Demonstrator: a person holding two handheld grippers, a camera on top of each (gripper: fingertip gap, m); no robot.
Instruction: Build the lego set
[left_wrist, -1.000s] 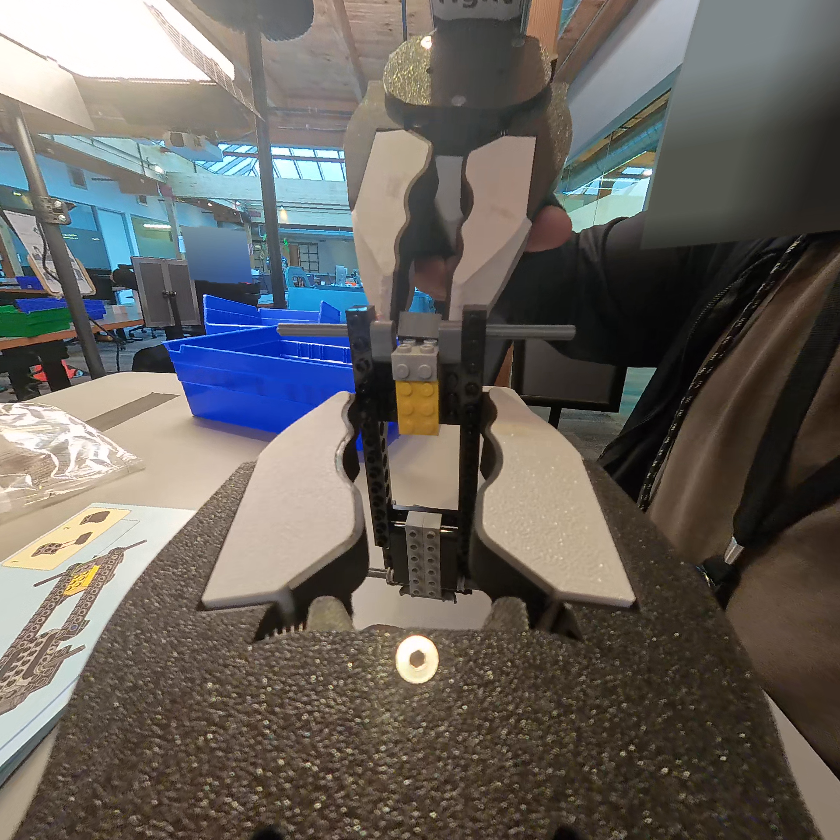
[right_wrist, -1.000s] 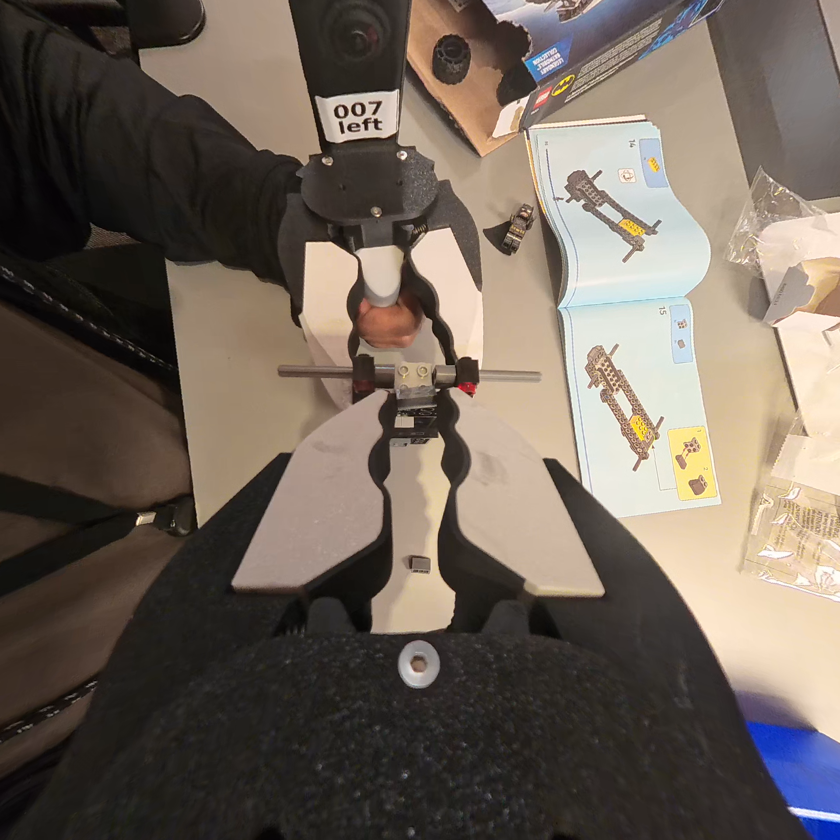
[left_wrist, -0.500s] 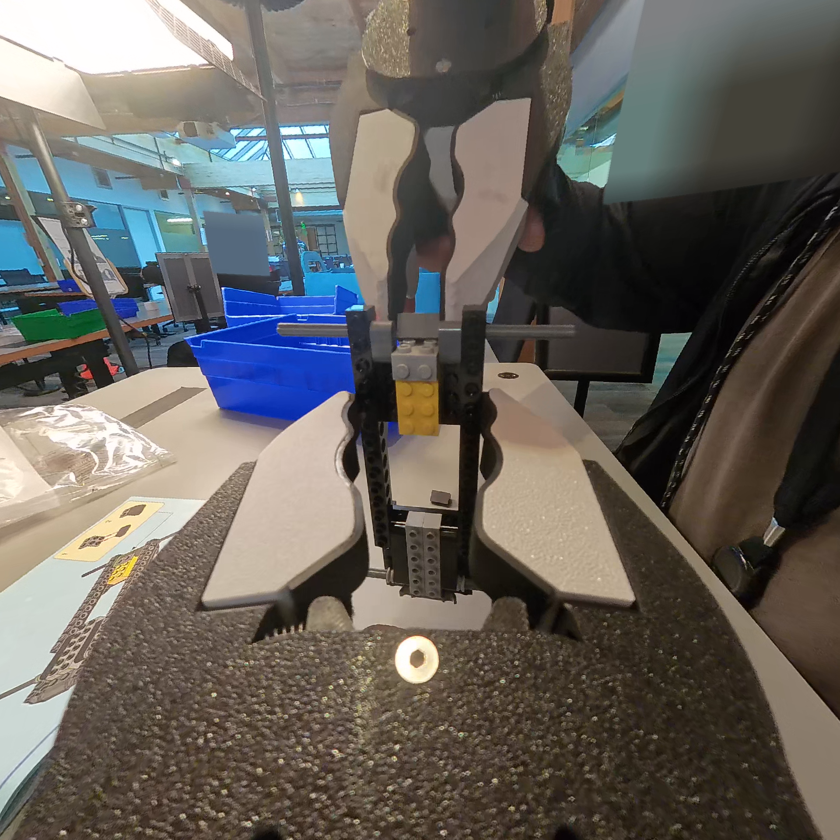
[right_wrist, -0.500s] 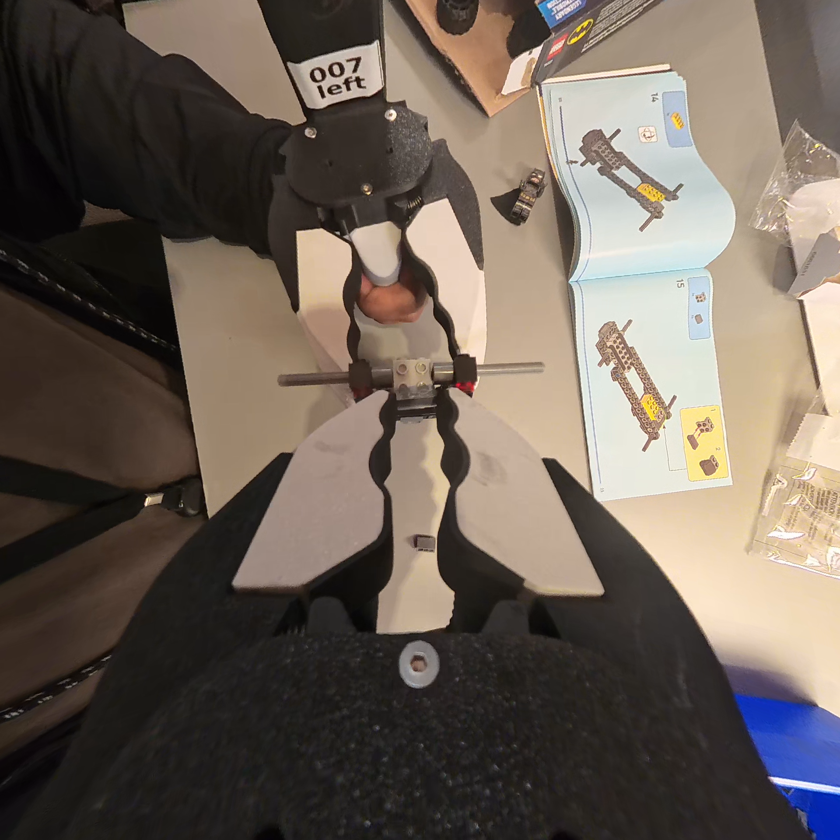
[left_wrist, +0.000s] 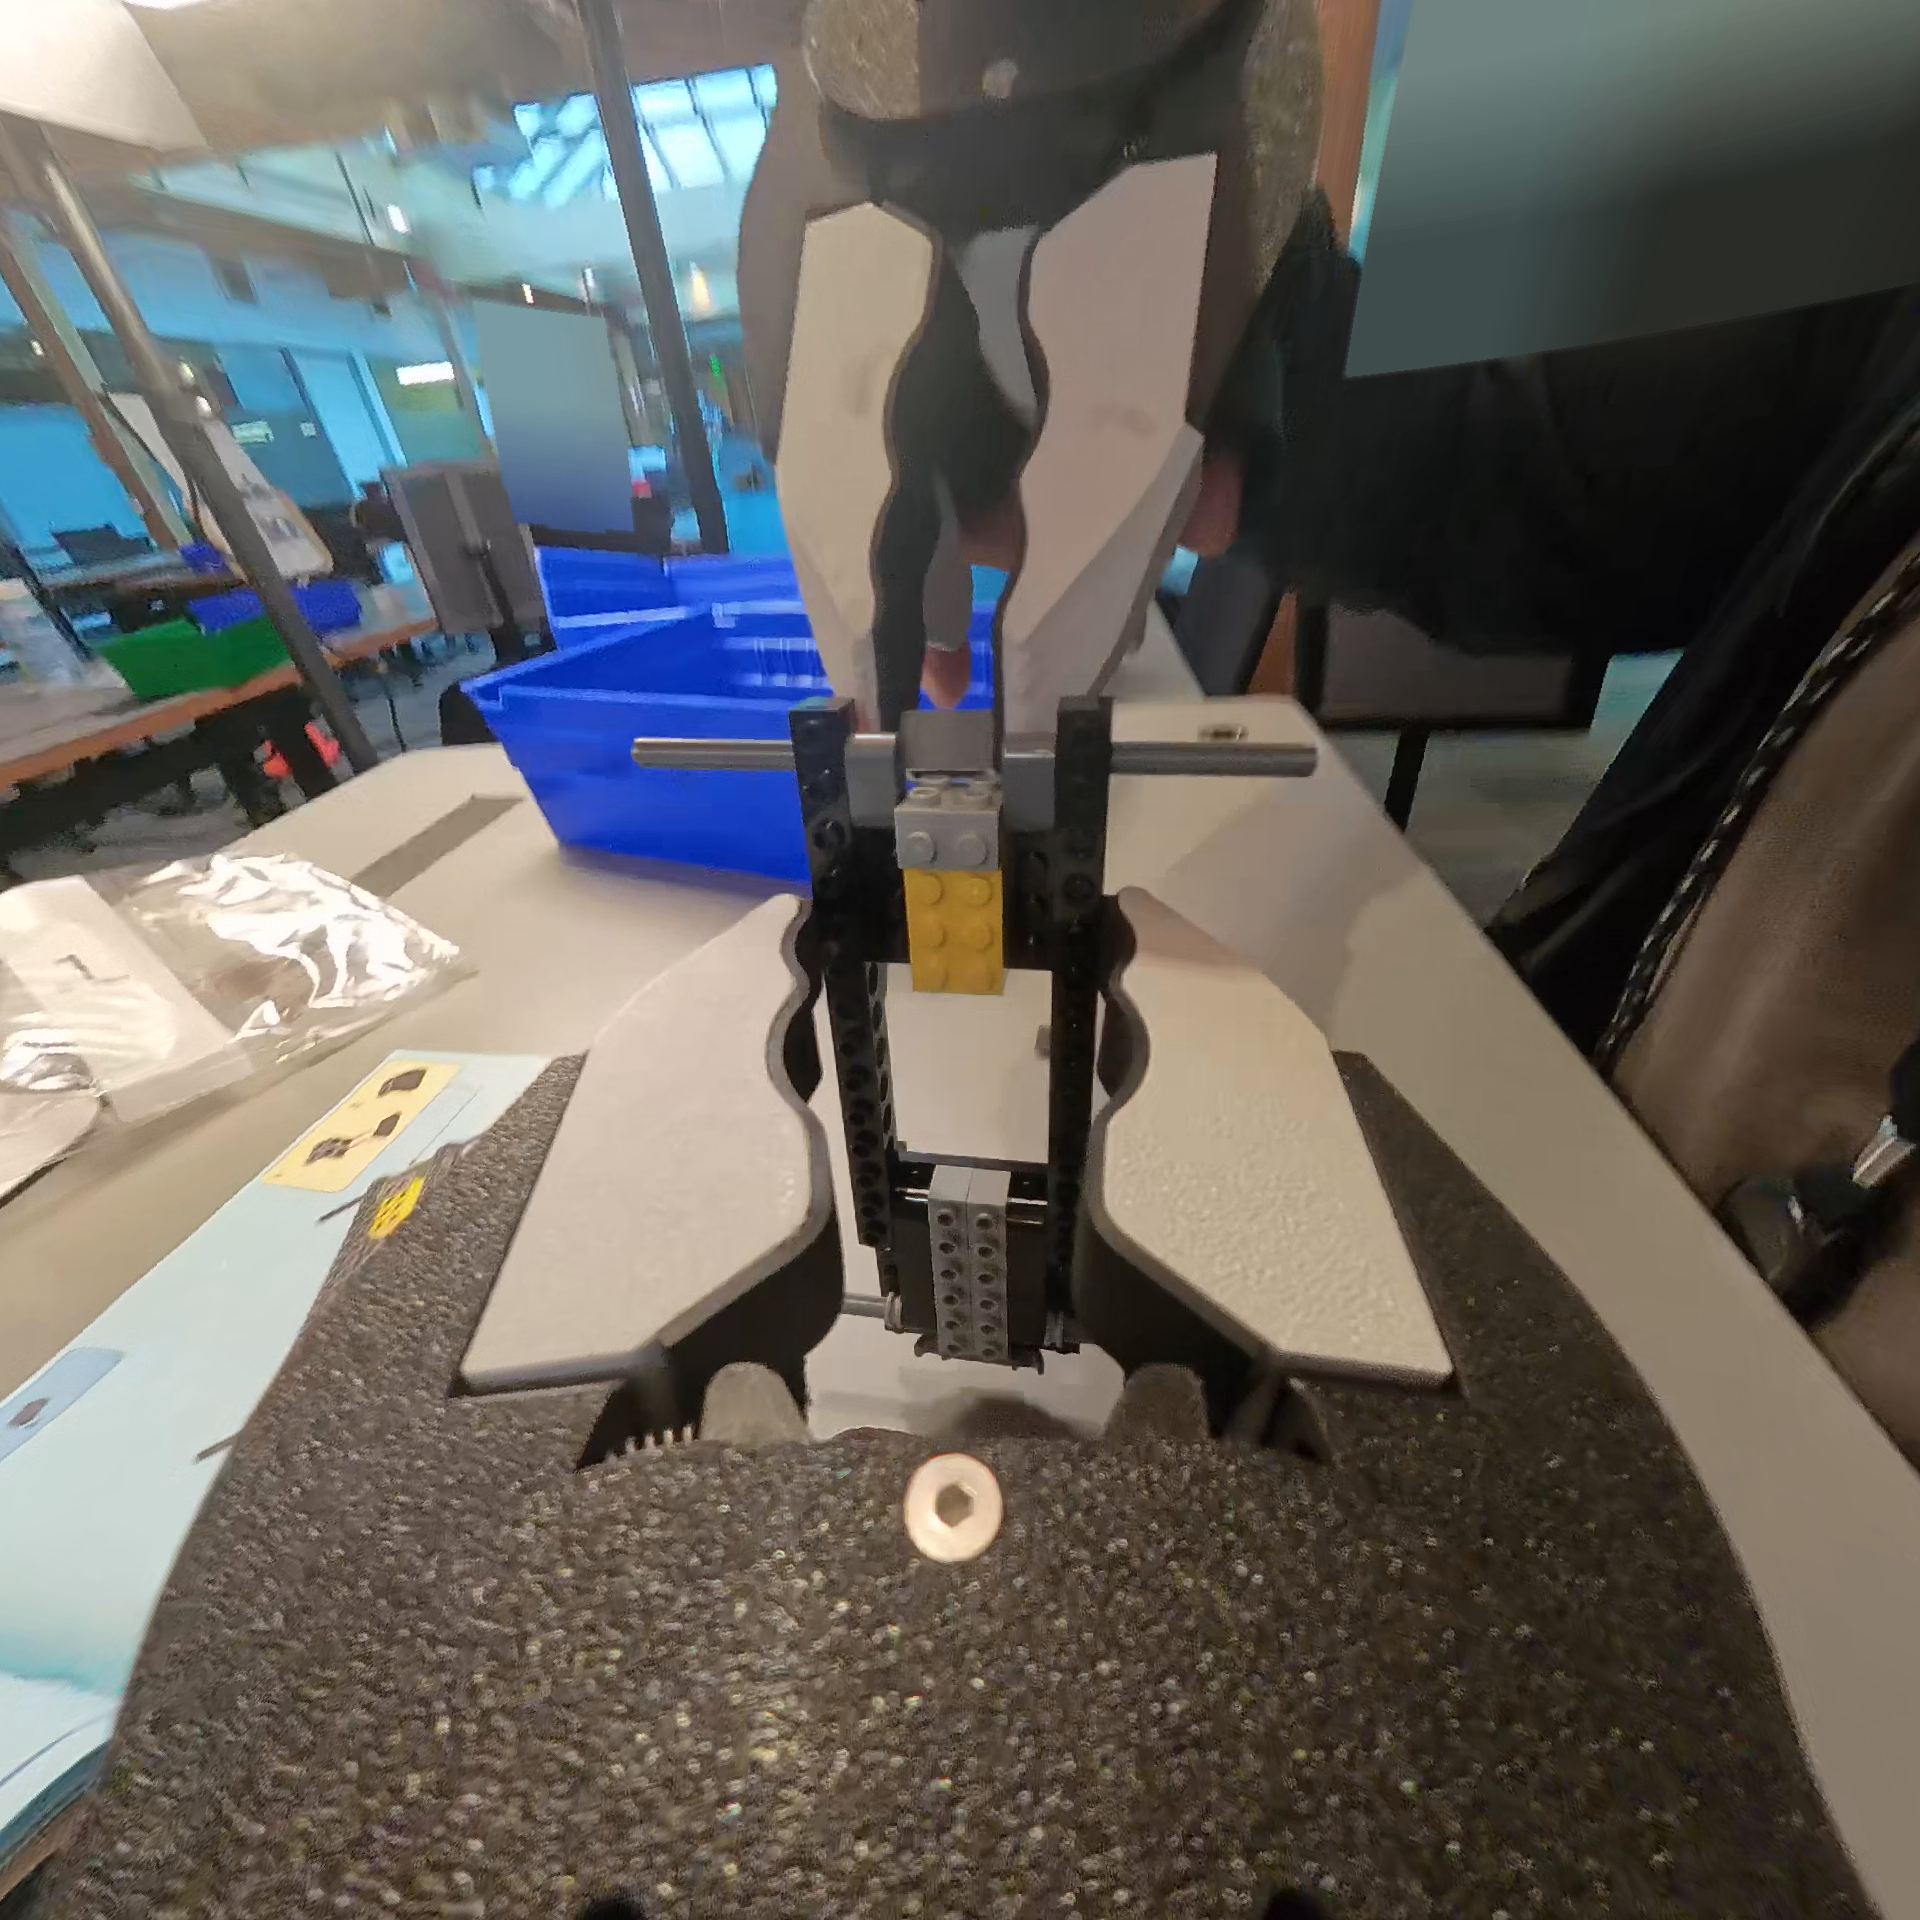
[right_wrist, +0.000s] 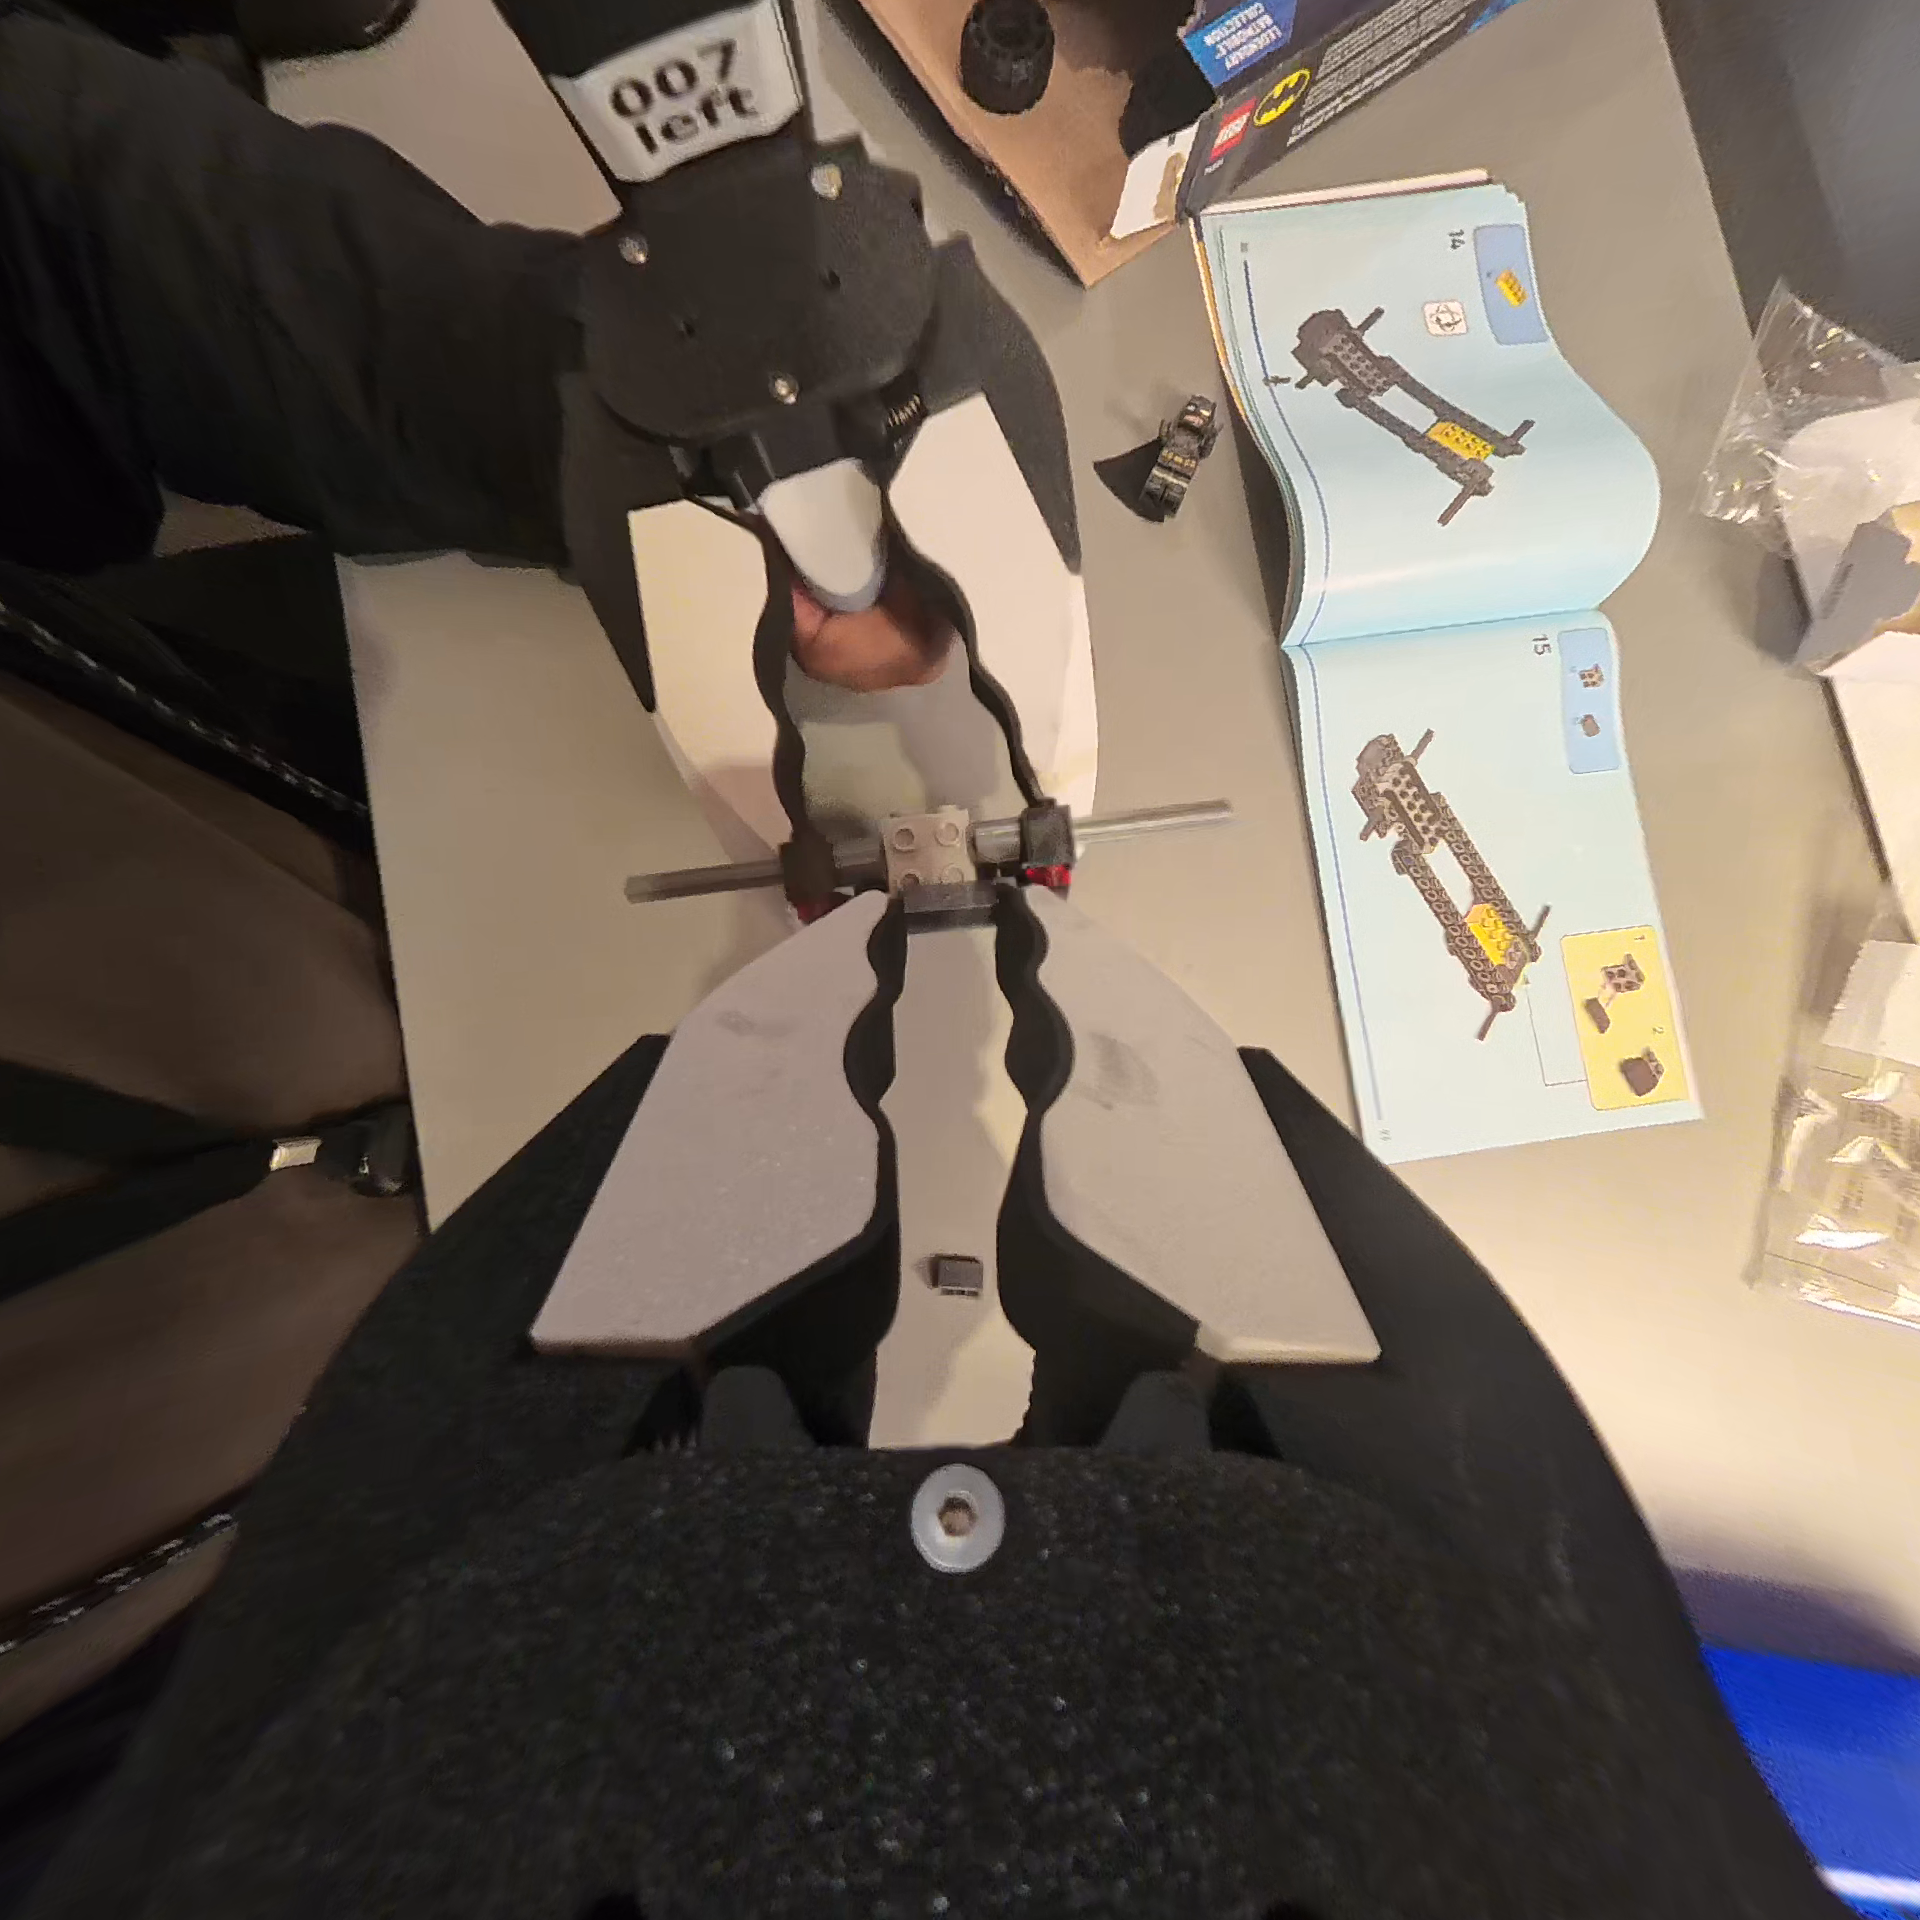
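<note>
Frame: black brick frame (left_wrist: 951, 997) stands upright above the grey table (left_wrist: 1351, 935), its two long beams vertical, a grey axle (left_wrist: 717, 753) crosswise through its top with both ends sticking out sideways.
Left gripper (left_wrist: 956, 977): clamped from both sides on the frame's two beams, fingers (left_wrist: 675, 1143) pressing the outer faces.
Right gripper (right_wrist: 948, 914): comes straight down from above, fingertips pinching a small dark grey piece (right_wrist: 945, 896) that sits just beside the light grey studded brick (right_wrist: 928, 842) at the frame's top.
Bricks: yellow brick (left_wrist: 954, 930) directly under the grey one, between the beams.
Edges: table's near edge runs close by the person's dark sleeve (right_wrist: 260, 343); bare surface under the grippers, except a tiny dark piece (right_wrist: 956, 1273).
Around: open instruction booklet (right_wrist: 1455, 644) to one side, a small black figure (right_wrist: 1179, 457) beside it, cardboard box (right_wrist: 1091, 156) at the far edge, clear bags (left_wrist: 208, 966), blue bin (left_wrist: 665, 748) behind the frame.
</note>
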